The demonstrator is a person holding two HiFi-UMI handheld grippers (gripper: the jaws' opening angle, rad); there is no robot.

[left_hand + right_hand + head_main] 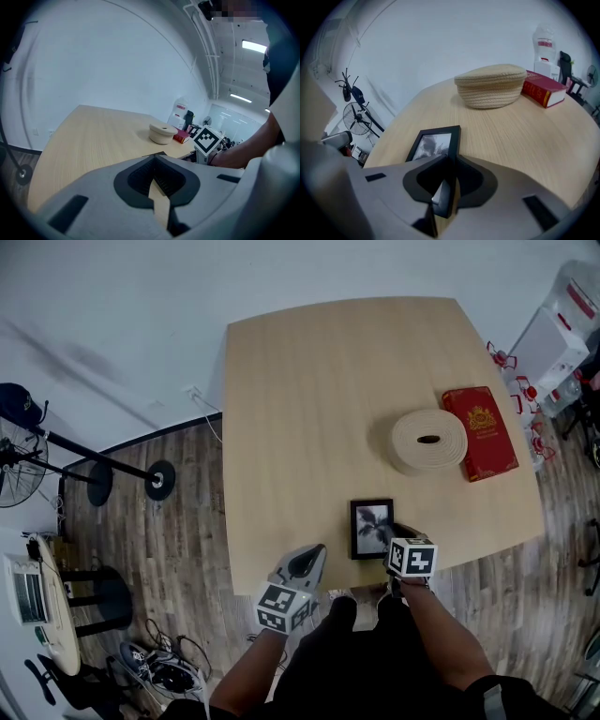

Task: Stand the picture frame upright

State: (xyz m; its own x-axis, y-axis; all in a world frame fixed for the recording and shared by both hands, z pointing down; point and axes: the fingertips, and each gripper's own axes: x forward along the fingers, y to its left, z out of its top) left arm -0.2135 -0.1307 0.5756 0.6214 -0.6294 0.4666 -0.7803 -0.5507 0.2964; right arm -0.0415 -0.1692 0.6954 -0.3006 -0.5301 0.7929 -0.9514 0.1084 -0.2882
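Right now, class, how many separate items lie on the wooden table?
3: the picture frame at the near edge, the woven basket toward the right, the red book beside it, farther right. Nothing seems hidden.

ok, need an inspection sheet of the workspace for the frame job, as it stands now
Surface: wooden table, light top, no damage seen.
Job's things: picture frame lies flat, face up, near the front edge; not yet upright.
Clutter: round woven basket and red book side by side, further back on the right.
Grippers: left gripper shut and empty, at the table's near edge; right gripper closed on the frame's near right edge.
Cables: tangle of cables on the floor at the left; none seen on the table.
Surroundings: wood floor, fan at the left, plastic boxes at the right.
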